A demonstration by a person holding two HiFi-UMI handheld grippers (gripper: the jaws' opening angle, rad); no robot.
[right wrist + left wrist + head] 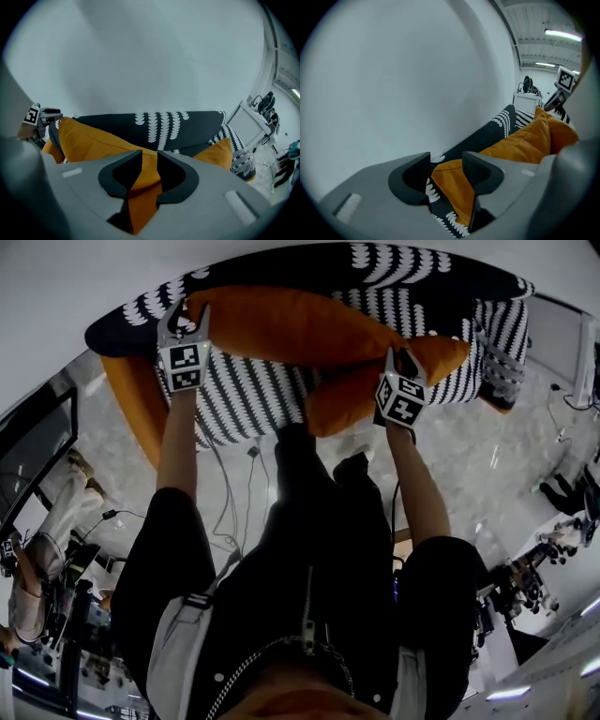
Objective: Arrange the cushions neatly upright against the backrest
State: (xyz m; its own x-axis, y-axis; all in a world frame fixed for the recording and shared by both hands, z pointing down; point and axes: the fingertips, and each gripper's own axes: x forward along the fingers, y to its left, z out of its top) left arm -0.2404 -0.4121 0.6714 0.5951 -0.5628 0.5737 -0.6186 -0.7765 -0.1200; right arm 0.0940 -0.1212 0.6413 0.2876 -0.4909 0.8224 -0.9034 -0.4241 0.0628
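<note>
A long orange cushion leans against the dark, white-patterned backrest of the sofa, above the striped seat. A second orange cushion lies lower, at the right. My left gripper is at the long cushion's upper left corner. In the left gripper view its jaws stand wide apart, with the orange corner between them and unpressed. My right gripper is at the cushions' right side. Its jaws are parted, with orange fabric in the gap. The smaller cushion shows beyond them.
A white wall rises behind the sofa. Cables trail over the marble floor in front of it. A dark screen and a seated person are at the left. Stands and equipment crowd the right.
</note>
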